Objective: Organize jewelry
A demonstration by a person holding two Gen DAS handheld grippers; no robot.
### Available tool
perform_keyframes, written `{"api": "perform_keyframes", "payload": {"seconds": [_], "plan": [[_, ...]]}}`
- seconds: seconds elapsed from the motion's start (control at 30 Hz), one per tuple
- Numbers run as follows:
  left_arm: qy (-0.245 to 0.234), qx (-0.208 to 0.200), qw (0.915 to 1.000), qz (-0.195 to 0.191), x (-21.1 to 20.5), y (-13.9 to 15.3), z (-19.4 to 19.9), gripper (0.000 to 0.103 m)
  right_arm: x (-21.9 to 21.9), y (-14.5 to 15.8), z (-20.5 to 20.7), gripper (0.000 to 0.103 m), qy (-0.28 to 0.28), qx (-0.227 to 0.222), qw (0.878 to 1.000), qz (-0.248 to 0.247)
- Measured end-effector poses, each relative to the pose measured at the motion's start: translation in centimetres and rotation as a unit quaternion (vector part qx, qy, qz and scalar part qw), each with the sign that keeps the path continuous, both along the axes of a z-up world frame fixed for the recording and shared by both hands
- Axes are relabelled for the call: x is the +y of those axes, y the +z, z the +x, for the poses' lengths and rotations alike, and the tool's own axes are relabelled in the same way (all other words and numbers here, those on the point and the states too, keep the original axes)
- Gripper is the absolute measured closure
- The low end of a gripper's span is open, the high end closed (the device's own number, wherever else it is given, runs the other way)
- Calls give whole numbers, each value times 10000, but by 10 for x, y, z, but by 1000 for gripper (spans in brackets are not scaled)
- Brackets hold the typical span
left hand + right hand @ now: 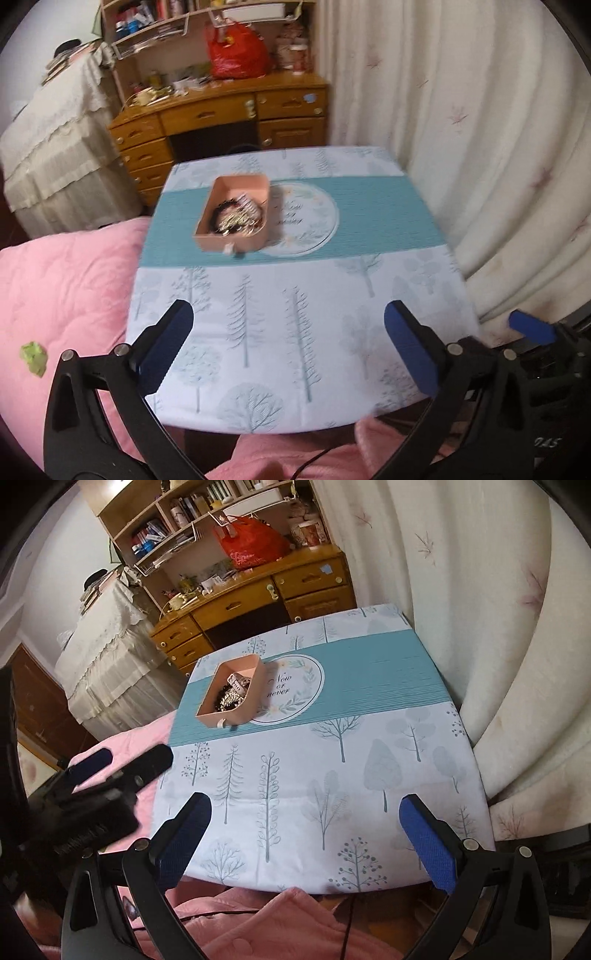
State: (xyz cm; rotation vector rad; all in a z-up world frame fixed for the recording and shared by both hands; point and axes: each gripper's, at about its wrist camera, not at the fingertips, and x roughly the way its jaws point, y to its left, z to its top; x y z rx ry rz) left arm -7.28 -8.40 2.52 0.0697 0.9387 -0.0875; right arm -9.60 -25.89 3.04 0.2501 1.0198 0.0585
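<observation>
We are holding the left gripper (288, 347) and right gripper (304, 830) with jaws wide and empty above the tabletop (369, 794), judging the jewelry (231, 696) in the pink box (255, 701) gathered, nothing left to fetch.

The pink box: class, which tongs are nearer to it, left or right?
Left, slightly. The left tongs sit on the same side as the pink box; the right tongs sit further over. Both are well back.

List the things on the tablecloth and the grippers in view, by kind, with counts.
Pink box holding a jewelry pile too tangled to count: 1
Small white item at the box's near wall: 1
Grippers, both open: 2, left gripper, right gripper
Total: 4
</observation>
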Motion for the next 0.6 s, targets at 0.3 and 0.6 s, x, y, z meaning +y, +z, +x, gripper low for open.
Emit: {"api": "perform_keyframes", "payload": {"seconds": [0.3,0.6], "plan": [[611,519,9961,-369,38,-31,-6,0,36,-11,6,0,364,-11,9969,-693],[745,428,9961,-192,38,-31,-11,0,34,-22,17,0,471,59,9972,-582]]}}
